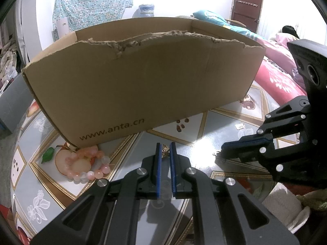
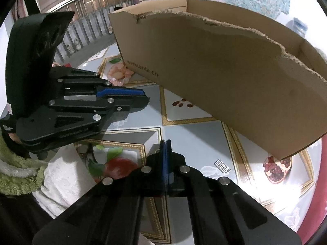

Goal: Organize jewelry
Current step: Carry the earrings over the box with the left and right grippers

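Note:
A small gold jewelry piece [image 1: 165,152] sits pinched between the blue pads of my left gripper [image 1: 166,149], which is shut on it just in front of the torn cardboard box [image 1: 143,81]. A pink bead bracelet [image 1: 87,166] lies on the table by the box's left corner, to the left of this gripper. My right gripper [image 1: 223,150] hovers to the right, its pads pressed together; a tiny dark bit shows at its tip, too small to identify. In the right wrist view the right gripper [image 2: 166,143] is shut above the table, with the left gripper [image 2: 146,97], bracelet [image 2: 118,74] and box [image 2: 224,71] beyond.
The table [image 1: 204,126] has a glossy top with fruit prints. A small white tag [image 2: 221,165] lies right of the right gripper. A fuzzy white and green sleeve [image 2: 24,175] is at the left. A bed with a pink quilt [image 1: 282,71] stands beyond the table's right edge.

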Demonstrator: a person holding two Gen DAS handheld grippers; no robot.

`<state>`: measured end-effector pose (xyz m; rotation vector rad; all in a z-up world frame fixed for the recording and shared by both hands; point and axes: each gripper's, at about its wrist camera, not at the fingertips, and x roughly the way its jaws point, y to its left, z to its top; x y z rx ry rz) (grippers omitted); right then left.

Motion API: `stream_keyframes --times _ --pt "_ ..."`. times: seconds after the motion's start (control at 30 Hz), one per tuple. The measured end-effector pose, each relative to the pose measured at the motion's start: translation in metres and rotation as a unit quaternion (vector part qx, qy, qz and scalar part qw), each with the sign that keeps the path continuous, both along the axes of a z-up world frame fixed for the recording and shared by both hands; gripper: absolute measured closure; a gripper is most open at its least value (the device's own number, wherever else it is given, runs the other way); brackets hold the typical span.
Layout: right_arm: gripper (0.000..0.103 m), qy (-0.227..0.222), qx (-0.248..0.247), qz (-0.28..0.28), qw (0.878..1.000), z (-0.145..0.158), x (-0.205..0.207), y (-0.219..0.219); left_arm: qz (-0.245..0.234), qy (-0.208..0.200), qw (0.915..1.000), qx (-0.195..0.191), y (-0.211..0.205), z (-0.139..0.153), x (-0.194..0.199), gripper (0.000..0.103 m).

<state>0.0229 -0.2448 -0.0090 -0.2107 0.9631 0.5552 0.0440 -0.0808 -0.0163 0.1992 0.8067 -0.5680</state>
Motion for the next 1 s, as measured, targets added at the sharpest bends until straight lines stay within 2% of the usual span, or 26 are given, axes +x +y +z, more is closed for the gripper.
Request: stream_keyframes --times 0.17,0.27,0.3,0.37,0.4,0.57,0.67,1.0 --pt "0.103 -0.004 0.004 -0.008 1.000 0.006 -0.004 -0.005 0.000 0.000 1.0000 0.000 0.001 0.001 0.000 0.096" --pt "0.099 0.002 0.011 -0.010 1.000 0.007 -0.003 -0.007 0.000 0.000 1.0000 0.000 0.000 0.000 0.000 0.096" --pt "0.096 0.006 0.013 -0.007 1.000 0.007 -0.003 -0.007 0.000 0.000 1.0000 0.000 0.000 0.000 -0.001 0.096" --pt "0.079 0.009 0.012 0.006 1.000 0.006 -0.003 -0.005 -0.001 -0.001 1.0000 0.000 0.000 0.001 -0.001 0.096" --pt "0.078 0.009 0.006 0.015 1.000 0.006 -0.002 -0.002 -0.002 -0.002 1.0000 0.001 0.000 0.002 -0.001 0.096" --pt "0.078 0.016 -0.042 0.059 0.997 0.000 0.003 0.014 -0.004 -0.005 1.0000 0.001 0.002 0.005 -0.003 0.096" --pt "0.087 0.030 -0.058 0.068 0.996 0.002 0.011 0.016 -0.003 -0.007 1.0000 -0.001 0.003 0.007 -0.003 0.096" --pt "0.089 0.046 -0.065 0.070 0.994 0.001 0.020 0.020 0.000 -0.009 0.9999 -0.007 0.009 0.008 -0.001 0.096"
